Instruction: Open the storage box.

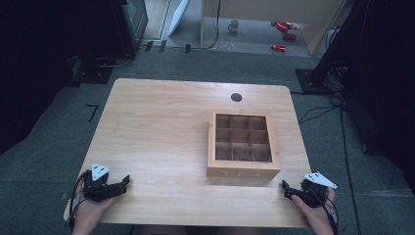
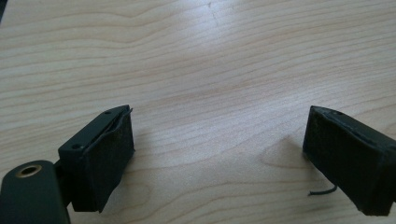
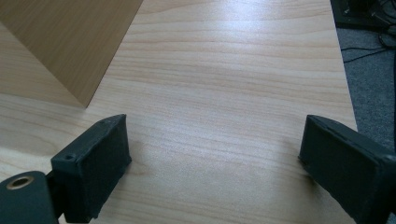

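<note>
A person's left gripper (image 1: 122, 182) rests at the near left corner of the wooden bench (image 1: 161, 127), its fingers (image 2: 105, 158) spread wide over bare wood, gripping nothing. Right of centre sits a wooden tea box (image 1: 243, 144) with a glass lid showing nine compartments, lid down. At the near right edge, just beside the box's front corner, the right gripper (image 1: 285, 189) also has its fingers (image 3: 95, 163) wide apart and empty.
</note>
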Demonstrator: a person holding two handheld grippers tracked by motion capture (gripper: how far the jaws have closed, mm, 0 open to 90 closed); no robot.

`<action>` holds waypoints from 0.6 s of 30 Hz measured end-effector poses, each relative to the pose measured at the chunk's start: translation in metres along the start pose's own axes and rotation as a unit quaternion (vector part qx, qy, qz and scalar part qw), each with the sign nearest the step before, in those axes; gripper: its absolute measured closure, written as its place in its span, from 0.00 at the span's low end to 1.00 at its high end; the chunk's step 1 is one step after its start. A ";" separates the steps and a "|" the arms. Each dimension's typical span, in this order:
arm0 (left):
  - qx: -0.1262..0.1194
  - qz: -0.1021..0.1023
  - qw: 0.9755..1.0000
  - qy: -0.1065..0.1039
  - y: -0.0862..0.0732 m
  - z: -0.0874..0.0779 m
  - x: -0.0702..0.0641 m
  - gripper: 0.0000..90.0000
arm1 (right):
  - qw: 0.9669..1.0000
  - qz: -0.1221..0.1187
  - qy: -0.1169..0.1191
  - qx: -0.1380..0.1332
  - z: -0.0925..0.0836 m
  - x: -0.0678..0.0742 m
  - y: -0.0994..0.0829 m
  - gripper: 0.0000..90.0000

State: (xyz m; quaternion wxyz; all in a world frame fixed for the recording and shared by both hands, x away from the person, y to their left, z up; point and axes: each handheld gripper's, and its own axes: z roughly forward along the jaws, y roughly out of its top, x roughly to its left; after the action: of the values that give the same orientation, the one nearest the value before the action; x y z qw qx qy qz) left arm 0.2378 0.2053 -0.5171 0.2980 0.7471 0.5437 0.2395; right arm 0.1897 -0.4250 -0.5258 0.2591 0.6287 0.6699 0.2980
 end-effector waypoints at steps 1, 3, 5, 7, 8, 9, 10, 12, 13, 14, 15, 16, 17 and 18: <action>0.003 0.007 1.000 0.006 0.001 0.000 -0.002 0.10 | 1.000 0.000 0.000 0.000 0.000 0.000 0.000 0.09; 0.006 0.003 1.000 0.005 0.004 -0.001 -0.007 0.12 | 1.000 0.000 0.000 0.000 0.000 0.000 0.000 0.09; 0.004 0.010 1.000 0.001 0.007 -0.001 -0.015 0.13 | 1.000 0.000 0.000 0.000 0.000 0.000 0.000 0.09; -0.004 0.010 1.000 -0.016 0.011 -0.002 -0.025 0.13 | 1.000 0.000 0.000 0.000 0.000 0.000 0.000 0.09; -0.004 0.010 1.000 -0.016 0.011 -0.002 -0.025 0.13 | 1.000 0.000 0.000 0.000 0.000 0.000 0.000 0.09; -0.007 0.010 1.000 -0.022 0.013 -0.002 -0.029 0.13 | 1.000 0.000 0.000 0.000 0.000 0.000 0.000 0.09; -0.012 0.010 0.999 -0.029 0.015 -0.003 -0.033 0.13 | 1.000 0.000 0.000 0.000 0.000 0.000 0.000 0.09; -0.019 0.007 0.999 -0.037 0.020 -0.003 -0.045 0.13 | 1.000 0.000 0.000 0.000 0.000 0.000 0.000 0.09; -0.024 0.008 0.999 -0.040 0.022 -0.003 -0.050 0.14 | 1.000 0.000 0.000 0.000 0.000 0.000 0.000 0.09; -0.027 0.009 0.999 -0.044 0.024 -0.003 -0.054 0.15 | 1.000 0.000 0.000 0.000 0.000 0.000 0.000 0.09; -0.027 0.009 0.999 -0.044 0.024 -0.003 -0.054 0.15 | 1.000 0.000 0.000 0.000 0.000 0.000 0.000 0.09; -0.029 0.014 0.998 -0.053 0.027 -0.003 -0.064 0.15 | 1.000 0.000 0.000 0.000 0.000 0.000 0.000 0.09; -0.029 0.014 0.998 -0.053 0.027 -0.003 -0.064 0.15 | 1.000 0.000 0.000 0.000 0.000 0.000 0.000 0.09; -0.029 0.018 0.998 -0.057 0.028 -0.003 -0.069 0.15 | 1.000 0.000 0.000 0.000 0.000 0.000 0.000 0.09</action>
State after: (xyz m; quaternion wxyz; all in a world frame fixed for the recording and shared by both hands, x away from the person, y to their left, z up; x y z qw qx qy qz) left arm 0.2345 0.1331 -0.4977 0.3456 0.7605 0.5051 0.2170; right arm 0.1897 -0.4251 -0.5258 0.2589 0.6286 0.6700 0.2982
